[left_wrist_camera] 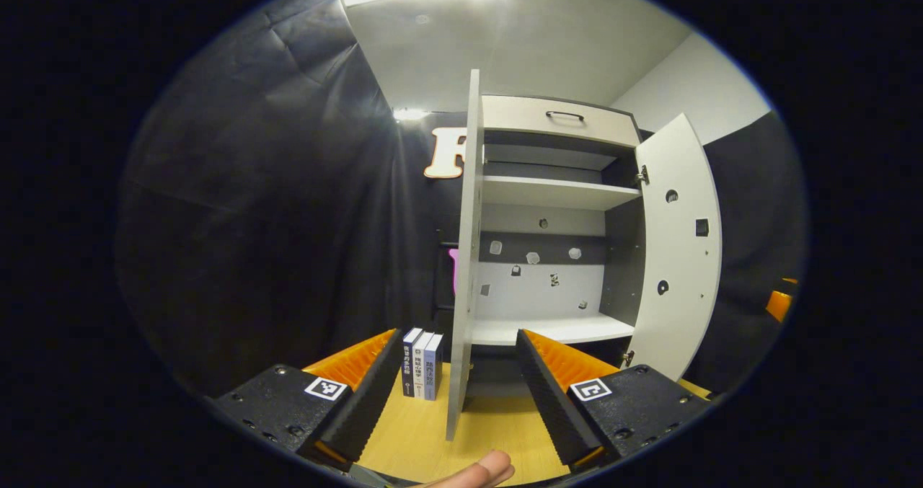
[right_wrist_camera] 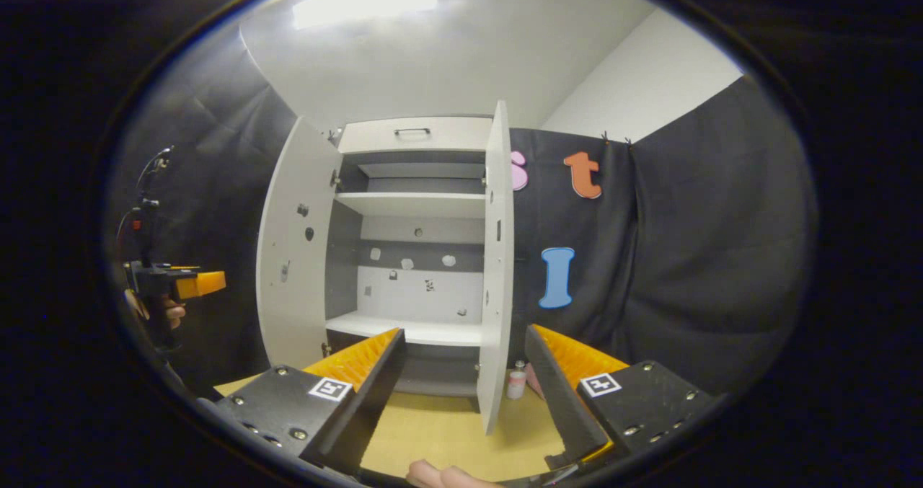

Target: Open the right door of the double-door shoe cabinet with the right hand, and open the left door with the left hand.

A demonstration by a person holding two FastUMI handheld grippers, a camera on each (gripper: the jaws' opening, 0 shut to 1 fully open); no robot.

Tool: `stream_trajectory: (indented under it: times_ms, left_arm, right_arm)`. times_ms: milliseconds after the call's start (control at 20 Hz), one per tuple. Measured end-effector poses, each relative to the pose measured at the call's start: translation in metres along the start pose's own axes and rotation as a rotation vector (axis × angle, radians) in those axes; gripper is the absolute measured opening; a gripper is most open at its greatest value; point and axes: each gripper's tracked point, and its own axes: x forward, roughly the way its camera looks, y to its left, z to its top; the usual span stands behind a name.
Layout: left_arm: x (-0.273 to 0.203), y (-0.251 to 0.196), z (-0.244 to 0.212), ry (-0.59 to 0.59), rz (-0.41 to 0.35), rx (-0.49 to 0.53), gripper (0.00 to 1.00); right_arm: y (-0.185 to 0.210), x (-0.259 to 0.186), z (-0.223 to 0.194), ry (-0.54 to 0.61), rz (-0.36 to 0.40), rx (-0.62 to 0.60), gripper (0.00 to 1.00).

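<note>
On the wooden table [left_wrist_camera: 497, 430], against the black cloth wall, stands the shoe cabinet [right_wrist_camera: 414, 257], and both of its doors are swung open toward the cameras. In the left gripper view the left door [left_wrist_camera: 465, 257] is seen almost edge-on, its free edge lying between the spread fingers of the left gripper [left_wrist_camera: 458, 391]; whether either finger touches it cannot be told. In the right gripper view the right door [right_wrist_camera: 496, 257] likewise stands edge-on between the wide-apart fingers of the right gripper [right_wrist_camera: 465, 380], with open gaps on both sides of it. Inside the cabinet are pale shelves [right_wrist_camera: 411, 203], and above them a drawer [left_wrist_camera: 559, 117] with a dark handle. Just left of the left door, a few books [left_wrist_camera: 422, 364] stand upright on the table. Beside the foot of the right door sits a small bottle [right_wrist_camera: 517, 381]. A fingertip [left_wrist_camera: 483, 470] shows at the bottom of the left gripper view.
</note>
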Motion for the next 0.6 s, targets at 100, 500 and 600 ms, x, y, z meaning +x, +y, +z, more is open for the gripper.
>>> stream_trajectory:
  times_ms: [100, 500, 600]
  left_arm:
    - [-0.009, -0.012, -0.008, -0.002, -0.017, 0.006, 0.96]
    - [-0.03, -0.042, -0.027, -0.001, -0.067, -0.028, 0.96]
    - [-0.032, -0.042, -0.027, -0.019, -0.058, 0.008, 0.93]
  right_arm:
    - [-0.007, -0.003, -0.005, 0.008, -0.012, 0.006, 0.99]
    - [-0.023, 0.002, -0.026, 0.043, -0.026, 0.054, 0.95]
    - [-0.022, 0.006, -0.031, 0.061, -0.024, 0.066, 0.96]
